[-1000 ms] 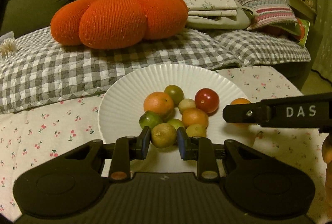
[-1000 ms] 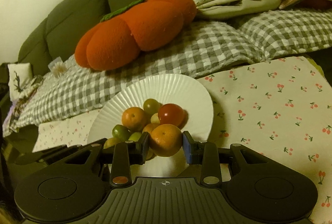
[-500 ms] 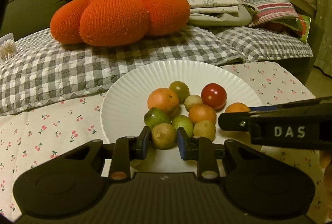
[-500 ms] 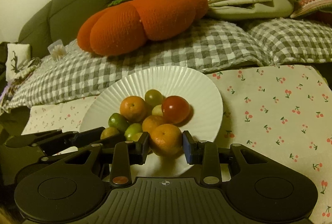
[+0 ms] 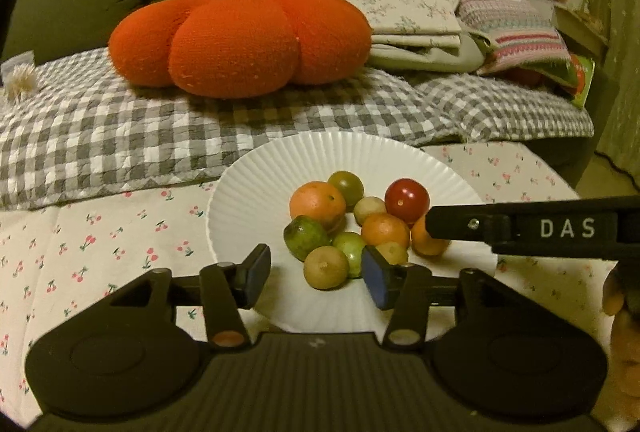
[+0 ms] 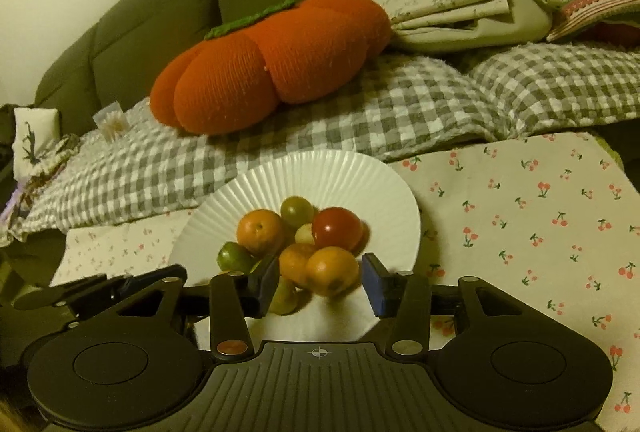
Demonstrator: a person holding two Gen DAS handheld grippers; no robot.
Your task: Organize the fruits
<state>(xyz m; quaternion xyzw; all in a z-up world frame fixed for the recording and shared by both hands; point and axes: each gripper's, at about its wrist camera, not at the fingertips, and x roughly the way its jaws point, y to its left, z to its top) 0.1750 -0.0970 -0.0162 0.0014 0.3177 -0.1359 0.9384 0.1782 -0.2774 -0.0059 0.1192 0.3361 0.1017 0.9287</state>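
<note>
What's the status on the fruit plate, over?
Left gripper open, yellow-green fruit loose between its fingers. Right gripper open around orange fruit. Both fruits on the white plate with the pile. Nothing blocking.

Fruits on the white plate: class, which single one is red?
The cherry tomato at the far right of the pile on the plate. It alone is glossy deep red; the other fruits are orange, green or yellowish.
</note>
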